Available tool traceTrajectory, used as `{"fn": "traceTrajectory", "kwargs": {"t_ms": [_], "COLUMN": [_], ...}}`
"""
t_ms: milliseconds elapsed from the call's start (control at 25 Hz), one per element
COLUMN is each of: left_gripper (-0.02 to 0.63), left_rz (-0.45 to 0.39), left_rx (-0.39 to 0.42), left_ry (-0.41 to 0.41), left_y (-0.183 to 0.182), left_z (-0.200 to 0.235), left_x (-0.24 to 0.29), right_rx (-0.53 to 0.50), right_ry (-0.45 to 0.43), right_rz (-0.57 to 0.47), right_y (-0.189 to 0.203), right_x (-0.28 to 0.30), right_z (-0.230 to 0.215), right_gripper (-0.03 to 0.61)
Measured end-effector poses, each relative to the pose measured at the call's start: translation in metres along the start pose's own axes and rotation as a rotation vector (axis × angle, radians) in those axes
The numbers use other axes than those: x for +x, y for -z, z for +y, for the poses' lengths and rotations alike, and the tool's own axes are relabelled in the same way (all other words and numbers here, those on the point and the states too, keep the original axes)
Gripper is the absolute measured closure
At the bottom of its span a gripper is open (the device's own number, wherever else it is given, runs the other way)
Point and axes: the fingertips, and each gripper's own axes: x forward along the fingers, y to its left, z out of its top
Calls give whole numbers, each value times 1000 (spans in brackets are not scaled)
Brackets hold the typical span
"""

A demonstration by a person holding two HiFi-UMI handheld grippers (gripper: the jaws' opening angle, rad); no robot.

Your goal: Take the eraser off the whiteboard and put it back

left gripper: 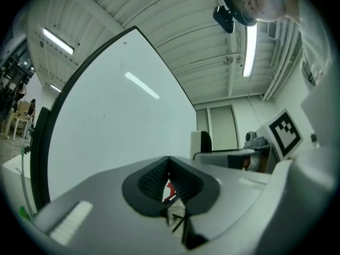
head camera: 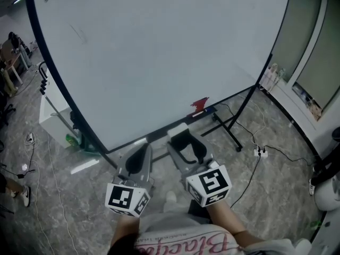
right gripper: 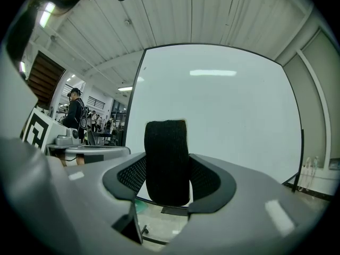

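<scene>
The eraser (head camera: 178, 131), a white block with a black felt face (right gripper: 167, 162), stands upright between the jaws of my right gripper (head camera: 184, 138), which is shut on it. It is held in the air just in front of the lower edge of the large whiteboard (head camera: 159, 47), apart from the board. My left gripper (head camera: 142, 149) hangs beside it on the left, shut with nothing in it; its pads (left gripper: 159, 175) meet at the tip. In the right gripper view the whiteboard (right gripper: 239, 116) fills the space behind the eraser.
A red object (head camera: 200, 104) and a blue marker (head camera: 210, 110) lie on the board's bottom ledge. The stand's black legs (head camera: 229, 130) reach across the floor. A power strip (head camera: 260, 152) with cables lies at the right. A white cabinet (head camera: 52, 116) stands at the left.
</scene>
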Motion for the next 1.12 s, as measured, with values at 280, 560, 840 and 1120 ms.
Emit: {"fn": "traceTrajectory", "kwargs": {"t_ms": [280, 560, 840, 1120], "left_gripper": [617, 617, 615, 615], "left_rz": [2, 14, 23, 17], "left_rx": [4, 4, -50, -62], "left_ry": [-20, -54, -62, -63], "left_y": [1, 4, 10, 8], "left_z": [12, 34, 51, 55], "left_x": [14, 29, 44, 57], "right_rx": [-8, -9, 9, 32], "right_ry": [-13, -35, -29, -9], "right_rz": [-27, -53, -48, 6], "right_y": [-13, -29, -42, -39], "right_x": [24, 65, 116, 155], "right_z": [-14, -28, -43, -60], "right_gripper": [339, 339, 339, 337]}}
